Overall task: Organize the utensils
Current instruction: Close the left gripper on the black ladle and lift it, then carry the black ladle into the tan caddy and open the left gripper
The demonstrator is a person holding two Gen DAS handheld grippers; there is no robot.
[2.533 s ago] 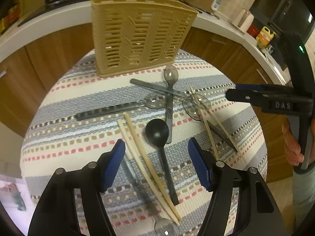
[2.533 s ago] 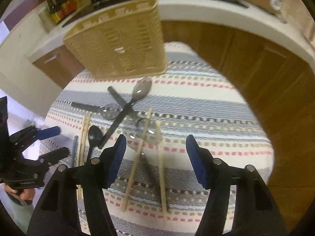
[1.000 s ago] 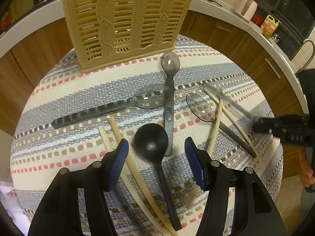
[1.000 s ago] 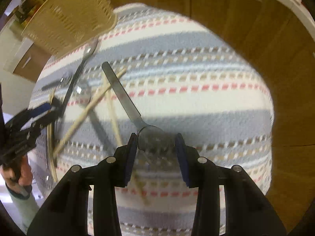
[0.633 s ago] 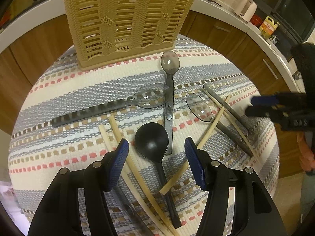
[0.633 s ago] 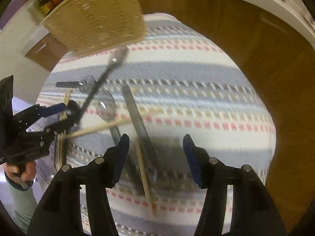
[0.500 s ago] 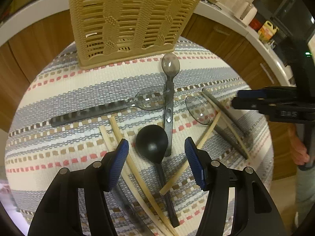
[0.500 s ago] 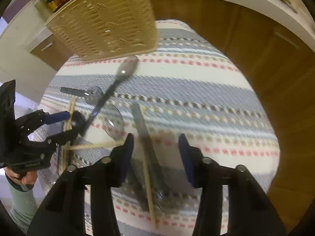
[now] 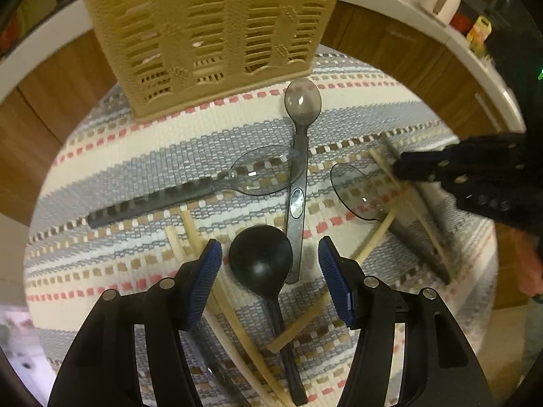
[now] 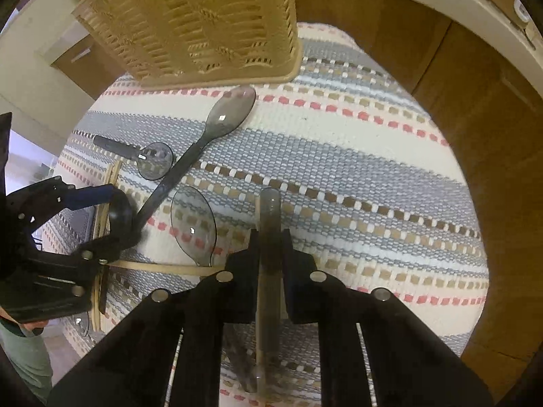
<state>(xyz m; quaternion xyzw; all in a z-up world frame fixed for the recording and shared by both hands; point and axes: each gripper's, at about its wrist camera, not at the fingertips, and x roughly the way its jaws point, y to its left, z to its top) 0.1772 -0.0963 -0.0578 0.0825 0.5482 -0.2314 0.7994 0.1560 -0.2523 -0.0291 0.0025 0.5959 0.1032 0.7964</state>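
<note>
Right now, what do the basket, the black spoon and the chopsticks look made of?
Basket: tan moulded plastic, judging by its slotted, woven-pattern walls. Black spoon: matte black, probably plastic; dull sheen only. Chopsticks: pale and squared, likely bamboo or wood; grain too blurred to confirm.

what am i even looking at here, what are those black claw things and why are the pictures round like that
There is no robot here: a person holds a two-finger gripper in each hand, and each gripper carries a fisheye camera looking along its fingers, which bends the pictures round.

One picture looks from the left gripper, whose blue-padded jaws stand open over a black spoon without touching it. The other looks from the right gripper, whose jaws are closing on the grey handle of a utensil, with a chopstick beside it between the jaws.

Both work over a striped woven mat. On it lie clear grey spoons, more chopsticks and a tan slotted utensil basket, where the utensils presumably belong.
</note>
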